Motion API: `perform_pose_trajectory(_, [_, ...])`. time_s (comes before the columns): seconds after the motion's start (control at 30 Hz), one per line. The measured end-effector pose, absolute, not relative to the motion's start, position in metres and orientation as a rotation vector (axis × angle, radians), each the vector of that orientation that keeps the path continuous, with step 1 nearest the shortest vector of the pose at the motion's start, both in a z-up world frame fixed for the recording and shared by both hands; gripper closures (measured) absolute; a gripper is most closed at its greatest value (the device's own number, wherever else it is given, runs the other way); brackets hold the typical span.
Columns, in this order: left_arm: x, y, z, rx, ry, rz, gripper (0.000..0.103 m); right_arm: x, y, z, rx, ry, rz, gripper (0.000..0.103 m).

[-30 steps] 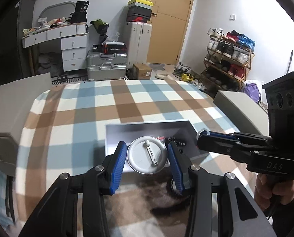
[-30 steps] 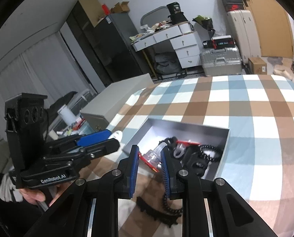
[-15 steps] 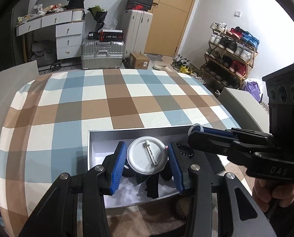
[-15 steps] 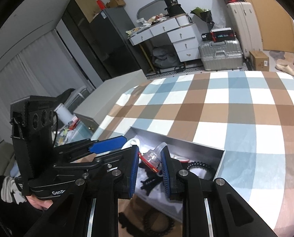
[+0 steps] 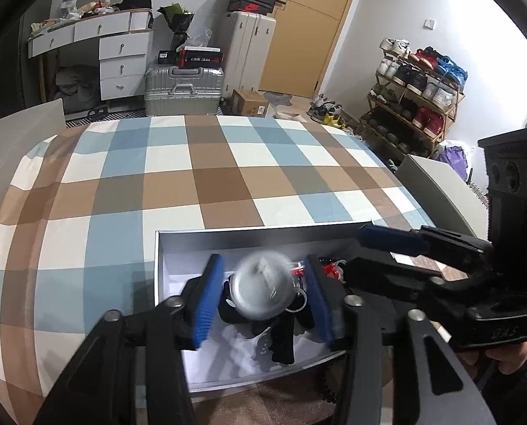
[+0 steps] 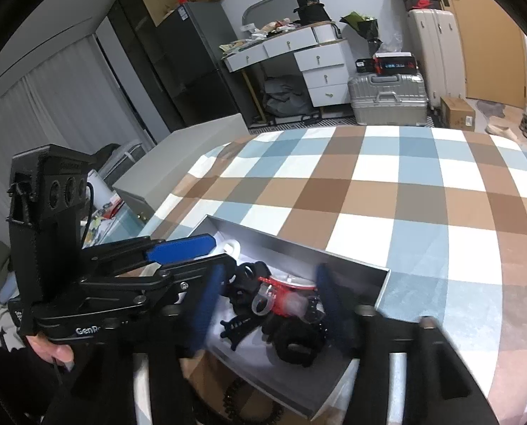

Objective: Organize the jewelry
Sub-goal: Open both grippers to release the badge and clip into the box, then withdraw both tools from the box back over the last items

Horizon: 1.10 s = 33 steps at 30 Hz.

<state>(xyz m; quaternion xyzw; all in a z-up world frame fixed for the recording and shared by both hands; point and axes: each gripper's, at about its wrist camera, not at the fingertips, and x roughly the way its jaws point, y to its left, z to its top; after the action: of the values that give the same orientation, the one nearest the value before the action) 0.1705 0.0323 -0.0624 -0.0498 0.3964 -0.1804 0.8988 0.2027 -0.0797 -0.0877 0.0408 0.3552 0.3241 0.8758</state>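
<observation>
The left gripper (image 5: pixel 263 297) has just been opening its jaws; they now stand apart, and a round silver badge (image 5: pixel 262 287), blurred, sits between the blue pads with a gap on either side, so no pad presses on it. Just under and beyond the badge lies a heap of black accessories (image 5: pixel 281 333) on the white floor of a shallow grey box (image 5: pixel 263 233).

The right gripper (image 6: pixel 267 304) has also just been opening, its blue pads smeared by motion and spread wide. Between them, clear of both pads, lies a red and clear clip (image 6: pixel 284 294) on top of black hair pieces (image 6: pixel 295 340) in the same box (image 6: pixel 298 248). To this gripper's left the other gripper reaches over the box's near corner. Beyond the box stretches a blue, brown and white checked cloth (image 6: pixel 405 191).
</observation>
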Motion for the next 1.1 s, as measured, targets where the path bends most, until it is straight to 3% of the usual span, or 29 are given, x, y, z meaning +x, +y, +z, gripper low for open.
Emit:
perform_pose_trajectory(0.03, [0.170, 0.032, -0.062, -0.104, 0.822, -0.369, 0.038, 0.201, -0.081, -0.086, 0.086, 0.739, 0.671, 0.042])
perform_pose_trajectory(0.07, [0.169, 0.033, -0.061, -0.110, 0.819, -0.371, 0.033, 0.201, -0.082, -0.085, 0.092, 0.736, 0.668, 0.041])
perform_pose_trajectory(0.13, [0.166, 0.034, -0.058, -0.119, 0.813, -0.378, 0.033, 0.197, -0.087, -0.082, 0.103, 0.722, 0.657, 0.035])
perform_pose_trajectory(0.47, [0.149, 0.036, -0.050, -0.109, 0.789, -0.354, 0.032, 0.169, -0.110, -0.064, 0.175, 0.643, 0.640, 0.028])
perform_pose_trajectory(0.9, [0.116, 0.037, -0.033, -0.116, 0.706, -0.341, 0.032, 0.122, -0.122, -0.040, 0.191, 0.522, 0.576, 0.006])
perform_pose_trajectory(1.03, [0.107, 0.034, -0.032, -0.111, 0.695, -0.334, 0.021, 0.109, -0.124, -0.039, 0.183, 0.493, 0.550, 0.000])
perform_pose_trajectory(1.1, [0.103, 0.034, -0.033, -0.121, 0.696, -0.343, 0.021, 0.101, -0.124, -0.040, 0.180, 0.486, 0.542, 0.000])
